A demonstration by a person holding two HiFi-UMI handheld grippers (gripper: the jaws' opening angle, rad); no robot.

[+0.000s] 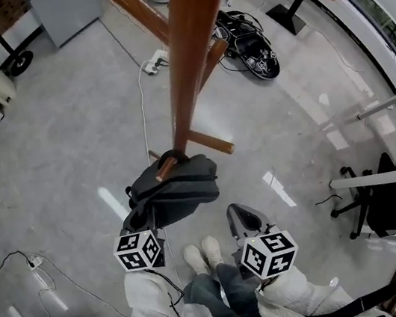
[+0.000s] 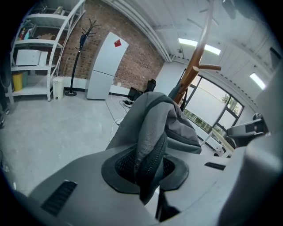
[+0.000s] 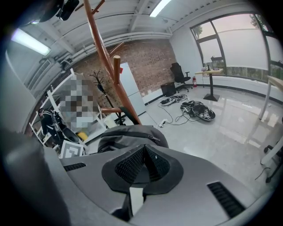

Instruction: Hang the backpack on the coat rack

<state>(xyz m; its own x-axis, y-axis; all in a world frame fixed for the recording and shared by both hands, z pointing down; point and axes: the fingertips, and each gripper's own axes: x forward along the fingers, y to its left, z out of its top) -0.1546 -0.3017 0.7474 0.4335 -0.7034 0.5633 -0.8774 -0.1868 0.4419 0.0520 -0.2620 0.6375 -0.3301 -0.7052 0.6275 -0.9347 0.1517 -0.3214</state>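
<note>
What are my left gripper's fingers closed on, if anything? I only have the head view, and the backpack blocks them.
Observer: In the left gripper view, the left gripper has its fingers shut on the mesh strap of the backpack.
Operator: And the right one?
Observer: In the right gripper view, the right gripper has its fingers together with nothing between them. The backpack lies beyond them, not gripped.

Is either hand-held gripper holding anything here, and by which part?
The left hand-held gripper is clamped on the backpack by its padded mesh strap. The right hand-held gripper holds nothing, its jaws together.
</note>
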